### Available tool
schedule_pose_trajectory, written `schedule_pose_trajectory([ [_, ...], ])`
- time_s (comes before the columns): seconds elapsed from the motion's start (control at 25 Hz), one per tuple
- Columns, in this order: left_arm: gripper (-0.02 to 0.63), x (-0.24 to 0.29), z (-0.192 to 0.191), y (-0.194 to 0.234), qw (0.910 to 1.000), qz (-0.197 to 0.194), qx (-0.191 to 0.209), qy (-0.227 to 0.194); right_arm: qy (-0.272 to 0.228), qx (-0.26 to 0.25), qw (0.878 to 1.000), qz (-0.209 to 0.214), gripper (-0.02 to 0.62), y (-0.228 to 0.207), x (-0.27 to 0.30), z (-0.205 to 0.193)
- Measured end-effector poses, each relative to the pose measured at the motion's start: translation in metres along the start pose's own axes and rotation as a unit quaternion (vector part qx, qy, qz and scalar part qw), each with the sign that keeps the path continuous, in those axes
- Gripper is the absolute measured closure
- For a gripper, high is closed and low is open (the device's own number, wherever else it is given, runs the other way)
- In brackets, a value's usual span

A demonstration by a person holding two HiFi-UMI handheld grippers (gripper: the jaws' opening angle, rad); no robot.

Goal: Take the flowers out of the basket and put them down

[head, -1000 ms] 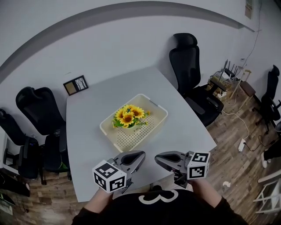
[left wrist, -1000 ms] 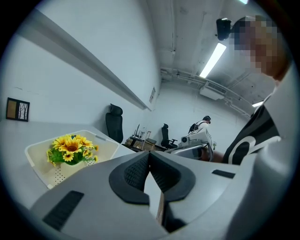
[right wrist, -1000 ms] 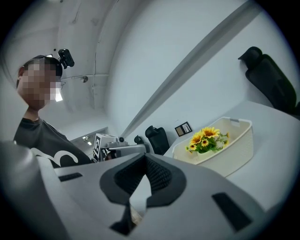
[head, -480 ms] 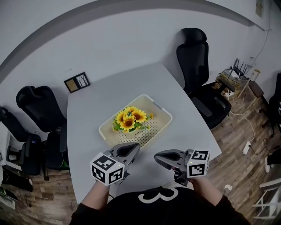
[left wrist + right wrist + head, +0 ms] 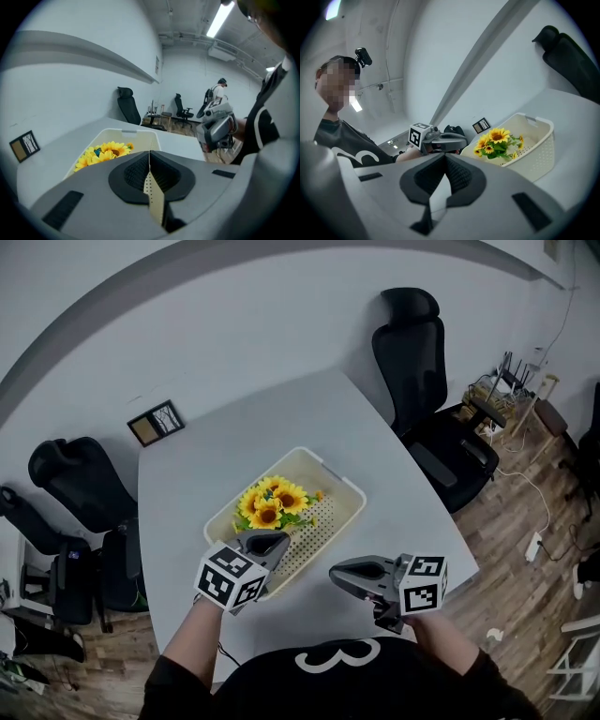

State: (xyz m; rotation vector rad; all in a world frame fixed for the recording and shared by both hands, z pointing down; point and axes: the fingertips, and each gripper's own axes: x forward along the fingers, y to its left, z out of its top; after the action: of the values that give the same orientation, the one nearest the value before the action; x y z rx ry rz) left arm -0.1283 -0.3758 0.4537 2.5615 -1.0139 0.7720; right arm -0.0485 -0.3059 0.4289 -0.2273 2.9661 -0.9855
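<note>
Hovering at near rim of basket (image 5: 349, 491), left claw (image 5: 275, 543) is closed tight w/ nothing in it. Right claw (image 5: 336, 575) is also closed, empty, over bare tabletop (image 5: 281, 418) near basket's front-right side. Flowers (image 5: 269, 504), a yellow sunflower bunch, lie inside basket toward its left end, apart from both claws. Black office chair (image 5: 417, 362) stands beyond tabletop's right side.

Both handhelds are the same build: the left grey plastic gripper (image 5: 278, 540) and right grey plastic gripper (image 5: 336, 574) have smooth rounded shells and ribbed black pads (image 5: 131, 176). Each carries a white cube with black square markers (image 5: 230, 578). The person wears a black top with white print (image 5: 328, 657).
</note>
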Motion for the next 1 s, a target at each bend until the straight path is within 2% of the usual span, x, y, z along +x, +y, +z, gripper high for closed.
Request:
schedule_pose_trajectory([
  [0.16, 0.592, 0.021, -0.018, 0.002, 0.9969, -0.03, 0.038, 0.061, 0.001, 0.007, 1.0, -0.004, 0.588, -0.012, 0.0, 0.003],
  [0.28, 0.59, 0.035, -0.028, 0.017, 0.9952, -0.019, 0.041, 0.086, -0.001, 0.015, 1.0, -0.006, 0.588, -0.02, 0.001, 0.001],
  [0.44, 0.509, 0.05, -0.046, 0.035, 0.989, -0.006, 0.049, 0.14, 0.004, 0.024, 1.0, -0.009, 0.588, -0.031, 0.001, -0.002],
  [0.6, 0.474, 0.06, -0.064, 0.042, 0.981, -0.004, 0.058, 0.185, -0.001, 0.031, 0.999, -0.011, 0.588, -0.04, -0.001, -0.001],
  [0.84, 0.456, 0.074, -0.08, 0.052, 0.9637, 0.025, 0.106, 0.244, -0.007, 0.038, 0.999, -0.013, 0.588, -0.049, -0.003, 0.002],
  [1.0, 0.456, 0.081, -0.094, 0.062, 0.9462, 0.059, 0.146, 0.283, -0.008, 0.041, 0.999, -0.011, 0.588, -0.053, -0.004, 0.0],
])
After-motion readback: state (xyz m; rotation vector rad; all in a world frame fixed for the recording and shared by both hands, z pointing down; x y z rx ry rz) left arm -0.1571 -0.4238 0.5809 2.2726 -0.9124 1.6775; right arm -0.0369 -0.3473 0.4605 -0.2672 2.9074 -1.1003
